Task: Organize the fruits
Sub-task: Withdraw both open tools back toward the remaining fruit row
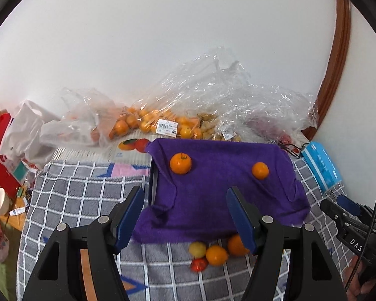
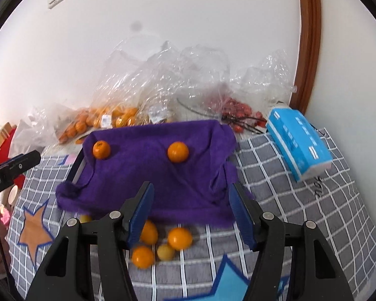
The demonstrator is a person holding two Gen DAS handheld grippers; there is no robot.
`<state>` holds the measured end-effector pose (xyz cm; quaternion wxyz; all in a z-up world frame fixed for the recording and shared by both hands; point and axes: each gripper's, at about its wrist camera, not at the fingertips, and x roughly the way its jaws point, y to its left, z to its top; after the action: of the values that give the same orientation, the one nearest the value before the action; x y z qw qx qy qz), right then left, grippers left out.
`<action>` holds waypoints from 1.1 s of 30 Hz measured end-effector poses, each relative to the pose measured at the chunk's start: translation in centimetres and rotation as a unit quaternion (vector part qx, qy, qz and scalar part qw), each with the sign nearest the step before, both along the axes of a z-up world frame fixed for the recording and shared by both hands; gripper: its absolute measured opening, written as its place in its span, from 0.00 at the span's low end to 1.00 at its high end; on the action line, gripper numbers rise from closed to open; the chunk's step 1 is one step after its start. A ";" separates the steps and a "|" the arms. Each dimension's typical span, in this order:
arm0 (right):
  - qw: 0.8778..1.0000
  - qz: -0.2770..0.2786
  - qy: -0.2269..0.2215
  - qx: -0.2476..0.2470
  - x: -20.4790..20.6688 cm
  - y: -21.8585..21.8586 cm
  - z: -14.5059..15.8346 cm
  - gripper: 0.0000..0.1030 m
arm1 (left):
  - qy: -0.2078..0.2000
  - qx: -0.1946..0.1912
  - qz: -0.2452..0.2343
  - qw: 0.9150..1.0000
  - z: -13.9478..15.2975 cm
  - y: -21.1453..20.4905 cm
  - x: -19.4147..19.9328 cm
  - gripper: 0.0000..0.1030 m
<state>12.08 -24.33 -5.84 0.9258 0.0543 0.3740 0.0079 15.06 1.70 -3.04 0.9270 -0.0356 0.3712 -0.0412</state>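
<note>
A: Nearest, what do both tools show?

B: The left hand-held gripper and the right hand-held gripper both hang released, jaws spread wide, grasping nothing.

A: And the fruit?

B: Just beyond them, a loose cluster of small orange and yellow fruits lies on the checked blanket, touching the near edge of the purple towel. Farther on, 2 oranges sit well apart on that towel, which drapes a tray: 1 on the left, 1 on the right.

A: Behind?

B: Clear bags of oranges against the wall, a blue tissue box to the right.

A: So which step?

B: Placing looks about halfway. I judge the next move is a descent over 1 cluster fruit, closing gently, since round fruit rolls.
</note>
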 end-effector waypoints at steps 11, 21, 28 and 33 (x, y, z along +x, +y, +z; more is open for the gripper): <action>1.000 0.019 0.013 0.004 -3.8 0.7 -2.2 0.59 | 0.011 -0.001 0.006 1.000 -2.4 0.7 -4.1 0.65; 0.999 0.025 0.034 0.011 -4.5 1.0 -5.5 0.56 | 0.048 -0.006 0.020 0.999 -5.4 2.1 -5.1 0.65; 0.998 0.036 0.050 0.017 -4.0 1.4 -7.4 0.56 | 0.065 -0.011 0.032 0.997 -6.8 3.1 -4.9 0.65; 0.998 0.040 0.052 0.010 -3.4 1.7 -8.0 0.48 | 0.075 -0.015 0.026 0.997 -7.5 2.7 -4.2 0.65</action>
<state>8.67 -22.63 -13.80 0.9035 0.0491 0.4233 0.0458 10.88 4.42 -10.52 0.8966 -0.0619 0.4380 -0.0192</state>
